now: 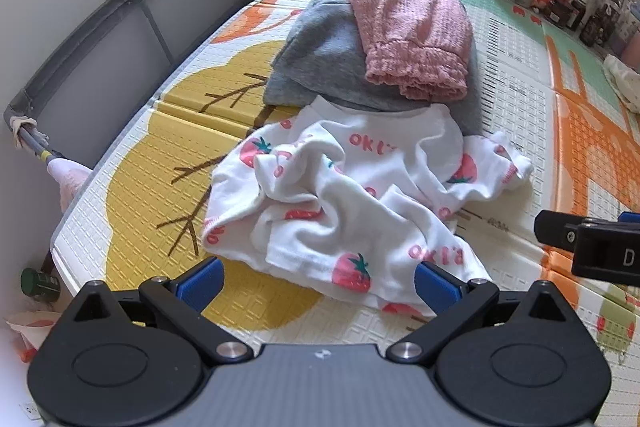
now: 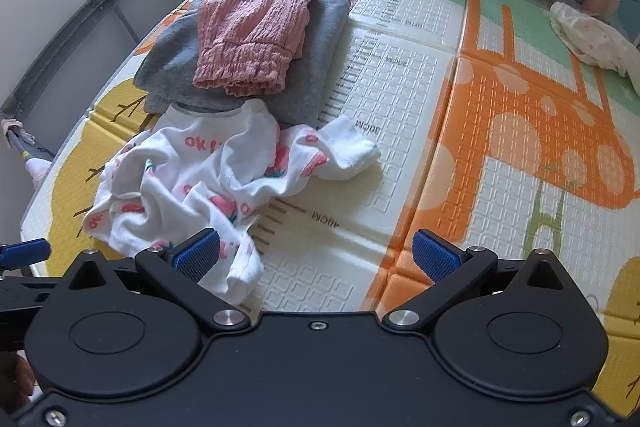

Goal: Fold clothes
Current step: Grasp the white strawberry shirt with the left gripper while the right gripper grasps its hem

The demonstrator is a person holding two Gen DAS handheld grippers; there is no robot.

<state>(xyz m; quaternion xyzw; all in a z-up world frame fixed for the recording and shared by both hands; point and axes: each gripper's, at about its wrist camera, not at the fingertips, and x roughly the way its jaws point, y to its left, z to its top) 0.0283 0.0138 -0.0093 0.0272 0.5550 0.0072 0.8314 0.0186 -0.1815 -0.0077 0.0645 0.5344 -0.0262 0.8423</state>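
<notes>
White strawberry tee (image 1: 344,195) crumpled on mat, w/ folded stack (image 1: 376,39) behind.

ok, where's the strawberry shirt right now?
The strawberry shirt lies crumpled on the play mat, just ahead of the open left tool, its far edge against the folded grey garment carrying the pink garment.

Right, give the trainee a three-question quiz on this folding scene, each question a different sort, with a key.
1. True or false: the pink garment lies on top of the folded grey garment.
2. Multiple choice: the strawberry-print shirt is A) neatly folded, B) crumpled on the play mat, C) held up in the air.
3. Fill in: the left gripper and right gripper both have their jaws ____.

Key: 1 true; 2 B; 3 open.
</notes>
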